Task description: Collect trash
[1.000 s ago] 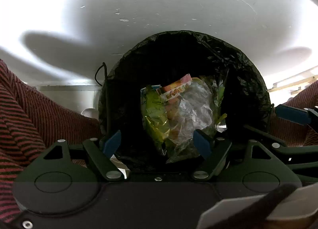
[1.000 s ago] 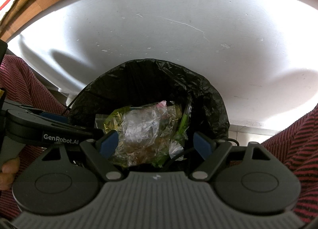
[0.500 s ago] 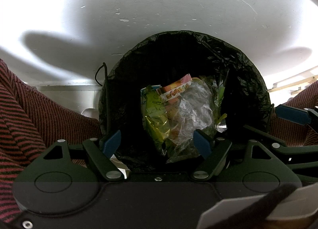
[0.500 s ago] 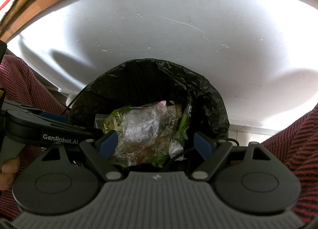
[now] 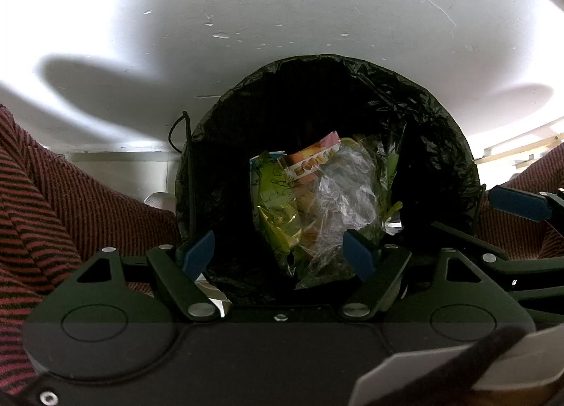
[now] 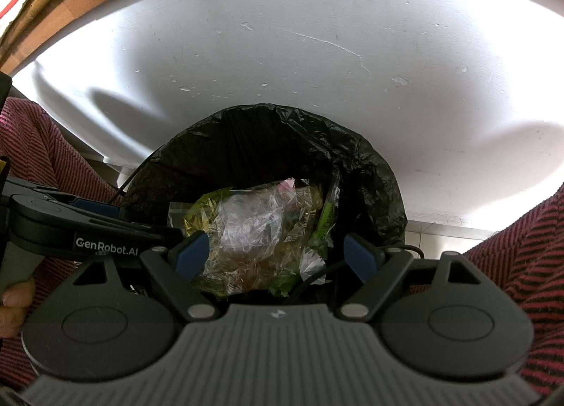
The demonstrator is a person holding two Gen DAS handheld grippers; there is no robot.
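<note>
A round bin lined with a black bag [image 5: 416, 109] [image 6: 356, 166] sits on the floor below both grippers. Inside lies a heap of trash: a crumpled clear plastic bag [image 5: 347, 191] [image 6: 257, 226], a yellow-green snack wrapper [image 5: 276, 208] and a pink-and-orange printed packet [image 5: 315, 157]. My left gripper [image 5: 278, 254] hangs straight over the bin, open, with nothing between its blue pads. My right gripper [image 6: 276, 252] tilts down over the same bin, open and empty. Each gripper shows at the edge of the other's view.
A white wall [image 5: 282, 11] rises behind the bin, with a wooden edge [image 6: 105, 4] above it. Red-and-black striped sleeves [image 5: 53, 208] [image 6: 528, 265] flank the bin on both sides. A thin black cable [image 5: 187, 159] runs down the bin's left rim.
</note>
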